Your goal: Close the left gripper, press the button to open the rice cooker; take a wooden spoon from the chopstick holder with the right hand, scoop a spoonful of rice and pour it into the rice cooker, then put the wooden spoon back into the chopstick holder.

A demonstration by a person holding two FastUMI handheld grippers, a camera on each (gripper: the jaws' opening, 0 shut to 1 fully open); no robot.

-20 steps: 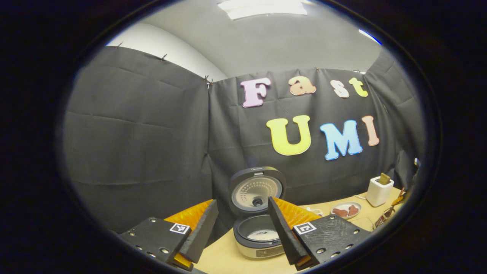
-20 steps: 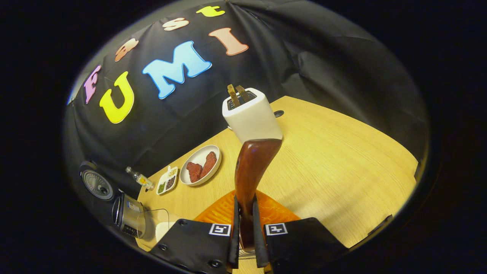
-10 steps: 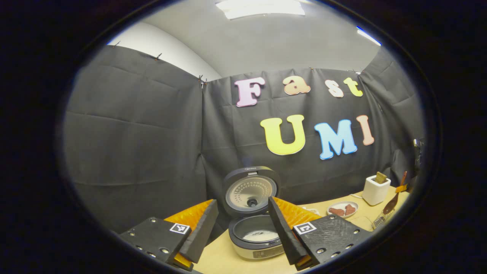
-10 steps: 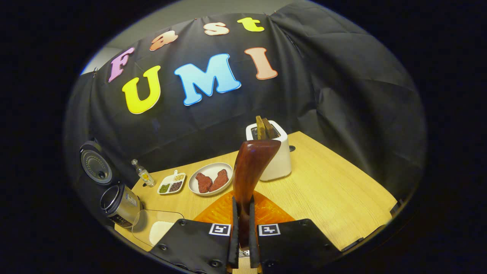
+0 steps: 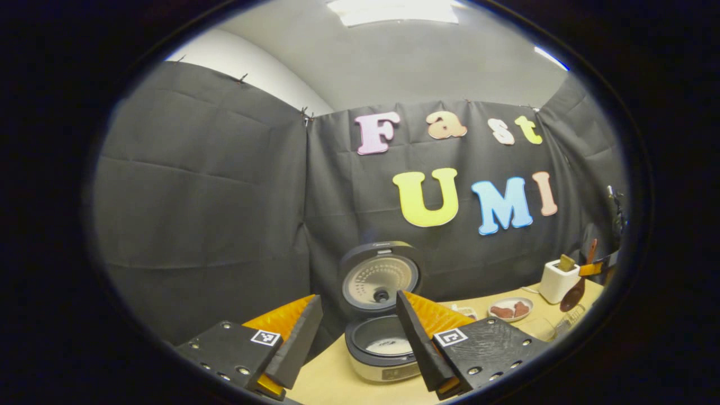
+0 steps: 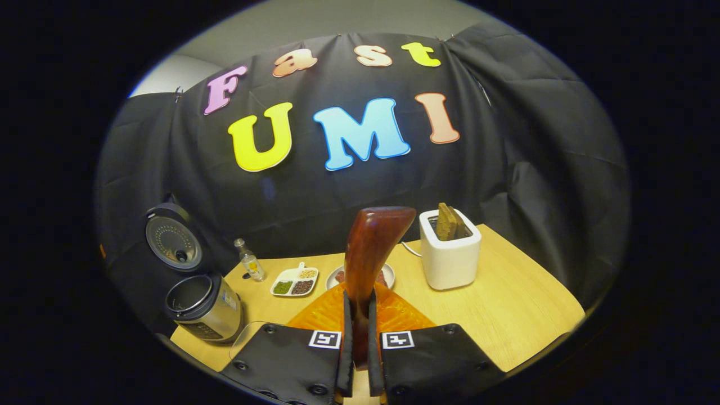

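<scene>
The rice cooker [image 5: 382, 360] stands with its lid [image 5: 379, 278] up, and something white lies in its pot. My left gripper [image 5: 359, 304] hangs open in front of it, with nothing between the fingers. The right gripper [image 6: 360, 304] is shut on the dark wooden spoon [image 6: 371, 247], whose broad end rises past the fingertips. From the left gripper view, that spoon [image 5: 575, 289] hangs at the far right above the table. In the right gripper view the open cooker [image 6: 205, 306] sits at the lower left. Whether the spoon carries rice is hidden.
On the wooden table [image 6: 517, 304] stand a white toaster [image 6: 450, 256] with bread, a plate [image 6: 388, 275] behind the spoon, a divided seasoning dish [image 6: 294, 281] and a small bottle [image 6: 247, 260]. A clear container's rim [image 6: 242, 337] shows by the cooker.
The right gripper has swung left with the spoon, so the cooker came nearer the middle and the toaster shifted right. In the left gripper view the spoon rose. My left gripper stayed open.
</scene>
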